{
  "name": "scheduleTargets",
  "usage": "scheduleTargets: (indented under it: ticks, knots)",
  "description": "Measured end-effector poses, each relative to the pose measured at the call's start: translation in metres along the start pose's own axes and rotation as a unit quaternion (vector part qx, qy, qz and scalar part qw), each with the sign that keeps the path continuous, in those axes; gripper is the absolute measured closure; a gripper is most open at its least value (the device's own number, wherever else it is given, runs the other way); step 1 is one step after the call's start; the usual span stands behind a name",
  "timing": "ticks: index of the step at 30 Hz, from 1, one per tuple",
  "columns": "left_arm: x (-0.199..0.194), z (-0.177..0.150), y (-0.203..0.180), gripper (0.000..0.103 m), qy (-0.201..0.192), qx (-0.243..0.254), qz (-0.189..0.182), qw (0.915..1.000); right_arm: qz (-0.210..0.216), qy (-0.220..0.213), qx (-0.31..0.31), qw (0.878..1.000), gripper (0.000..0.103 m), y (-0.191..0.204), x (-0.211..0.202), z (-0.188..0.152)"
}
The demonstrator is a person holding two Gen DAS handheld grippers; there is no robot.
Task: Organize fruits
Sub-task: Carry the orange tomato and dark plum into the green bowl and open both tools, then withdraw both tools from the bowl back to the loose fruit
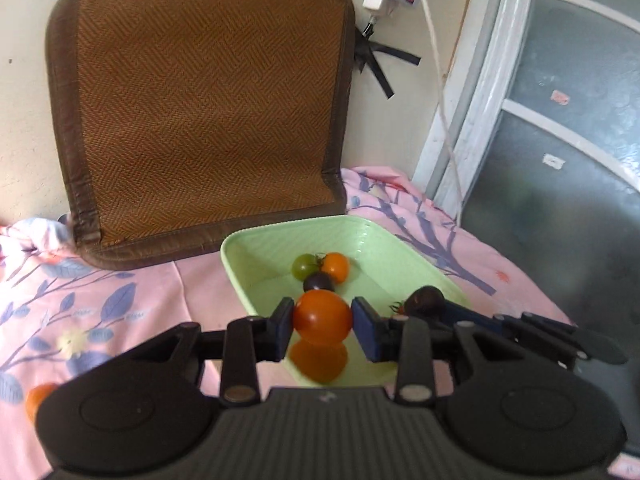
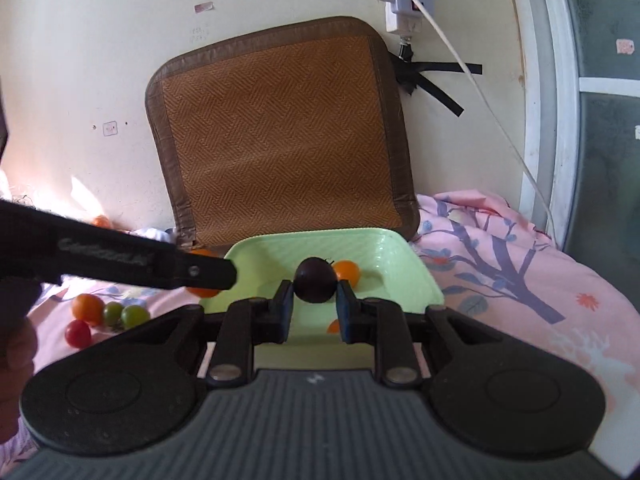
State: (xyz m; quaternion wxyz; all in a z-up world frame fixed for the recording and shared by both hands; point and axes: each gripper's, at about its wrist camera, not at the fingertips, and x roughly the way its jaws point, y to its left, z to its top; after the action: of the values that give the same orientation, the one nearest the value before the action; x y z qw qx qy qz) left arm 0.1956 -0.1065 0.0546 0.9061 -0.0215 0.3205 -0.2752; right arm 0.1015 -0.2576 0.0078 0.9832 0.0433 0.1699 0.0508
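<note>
My left gripper [image 1: 322,322] is shut on an orange tomato [image 1: 322,321] and holds it just above the near end of a pale green tray [image 1: 260,240]. In the tray lie a green tomato [image 1: 304,265], an orange tomato [image 1: 336,266] and a dark purple tomato [image 1: 319,281]. My right gripper [image 2: 314,306] is shut on a dark purple tomato [image 2: 315,285] above the tray's [image 2: 400,264] near edge; it shows in the left wrist view [image 1: 425,301] at the tray's right rim. The left gripper's arm [image 2: 120,260] crosses the right wrist view.
A brown woven mat [image 1: 208,108] leans on the wall behind the tray. Loose tomatoes lie on the pink floral cloth [image 2: 520,280] at left: orange [image 2: 87,307], two green [image 2: 135,316], red [image 2: 77,333]. A power strip and cable [image 2: 404,4] hang on the wall; a window frame [image 1: 480,120] stands right.
</note>
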Motion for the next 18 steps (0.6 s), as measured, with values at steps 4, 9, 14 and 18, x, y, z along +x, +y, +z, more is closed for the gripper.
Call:
scheduleTargets:
  ticks: [4,9,14,18]
  knots:
    - [0.022,0.005,0.006,0.068,0.017,-0.009,0.017,0.9997,0.006,0.013,0.001,1.0,0.077,0.0,0.016,-0.005]
    - [0.023,0.005,0.003,0.053,0.011,-0.005,0.022,0.9997,0.001,0.009,0.0,1.0,0.053,0.0,0.019,-0.007]
    - [-0.03,0.002,0.011,0.053,-0.037,-0.018,0.029,0.9987,0.001,-0.019,0.017,1.0,0.052,-0.003,0.005,-0.003]
    - [-0.097,-0.018,0.043,0.053,-0.083,-0.048,0.058,0.9937,0.016,-0.055,0.028,0.998,0.052,0.002,-0.024,0.001]
